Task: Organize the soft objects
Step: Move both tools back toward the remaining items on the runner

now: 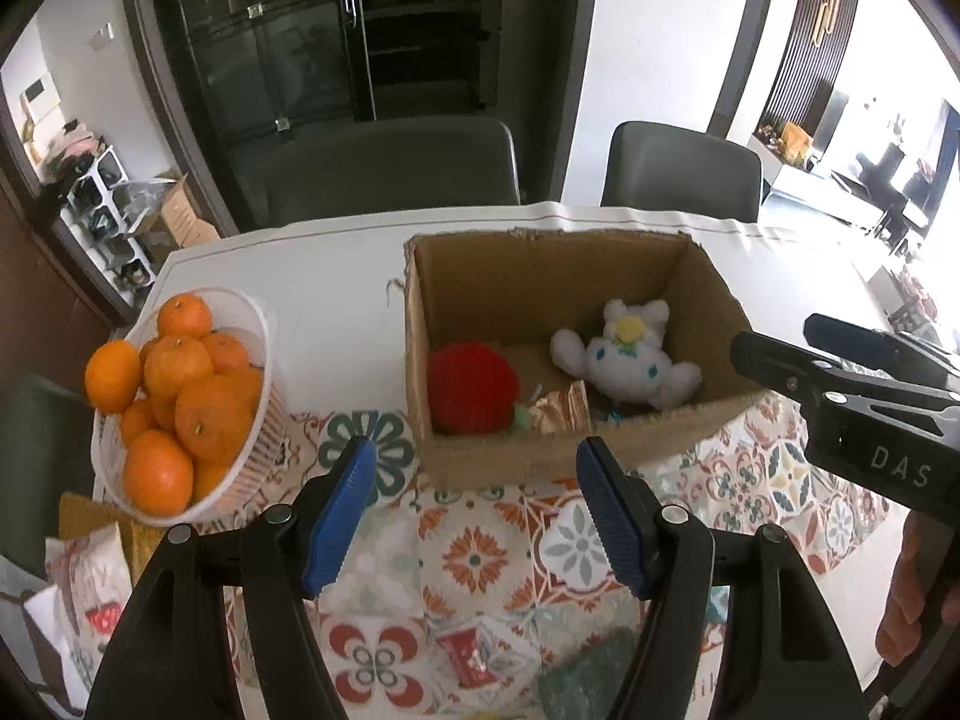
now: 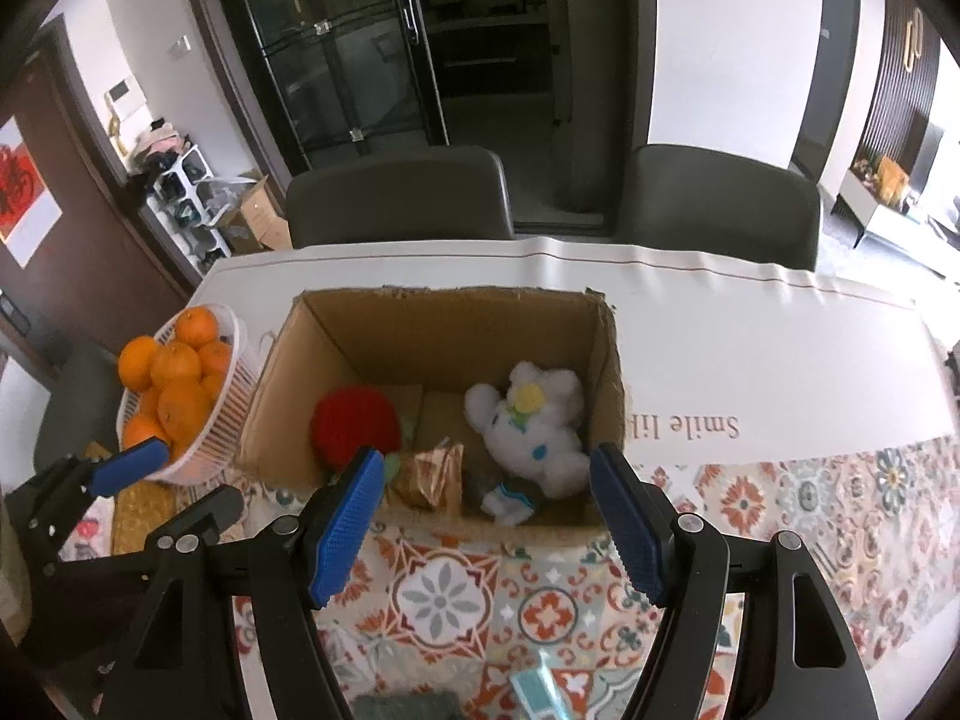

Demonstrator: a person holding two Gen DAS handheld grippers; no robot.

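Left gripper (image 1: 474,507): my fingers are spread wide, holding nothing, above the patterned cloth (image 1: 480,552) at the table's near edge.
Right gripper (image 2: 489,519): wide apart too, empty, just short of the box's near wall.
Cardboard box (image 2: 270,396): mid-table, holding the white plush (image 2: 540,426) and red knitted toy (image 2: 354,420).
Basket of oranges (image 1: 180,402): left edge.

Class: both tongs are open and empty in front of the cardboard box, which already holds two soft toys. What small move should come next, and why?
Probably draw the right tongs back and down toward the dark green soft-looking item on the patterned cloth nearest the camera. The red plush and white plush already lie in the cardboard box.
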